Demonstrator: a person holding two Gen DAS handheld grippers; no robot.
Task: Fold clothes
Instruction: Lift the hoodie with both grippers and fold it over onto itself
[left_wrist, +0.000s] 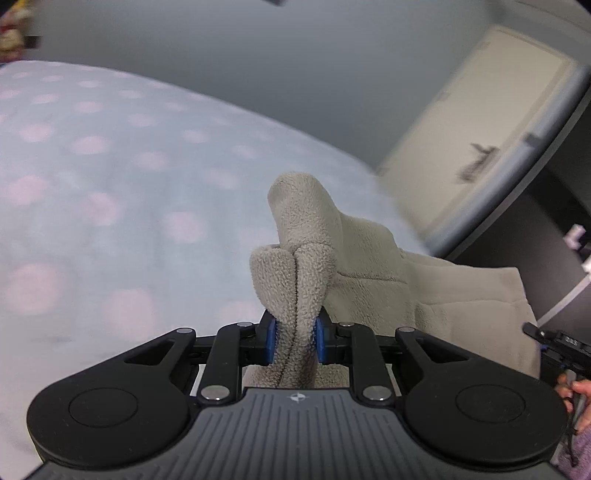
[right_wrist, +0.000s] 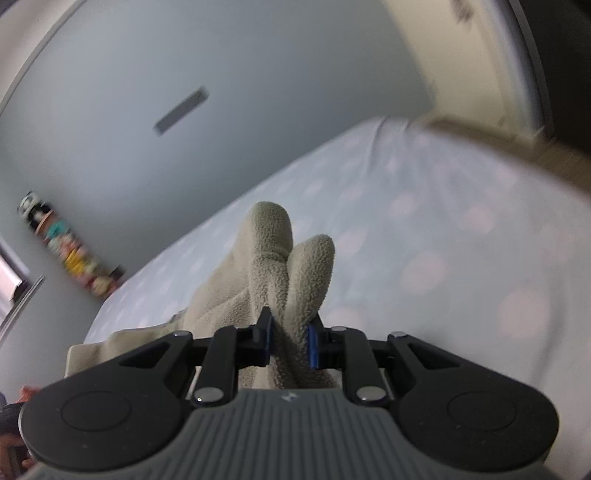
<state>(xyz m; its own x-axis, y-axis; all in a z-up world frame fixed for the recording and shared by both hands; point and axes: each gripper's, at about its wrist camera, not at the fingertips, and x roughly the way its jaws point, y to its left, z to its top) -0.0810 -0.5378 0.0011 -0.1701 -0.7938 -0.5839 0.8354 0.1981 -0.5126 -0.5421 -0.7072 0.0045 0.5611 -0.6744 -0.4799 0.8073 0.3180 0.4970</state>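
Left gripper (left_wrist: 295, 338), lower centre of the left view: blue pads (left_wrist: 270, 339) clenched on a bunched fold of beige fleece (left_wrist: 306, 254), which rises to mid-frame and trails to the lower right. Right gripper (right_wrist: 290, 341), lower centre of the right view: likewise clamped on fleece (right_wrist: 280, 258), two lobes standing above the jaws. Behind both lies a pale blue bedspread (left_wrist: 110, 203) with pink dots; a hand (left_wrist: 578, 393) shows at the right edge of the left view.
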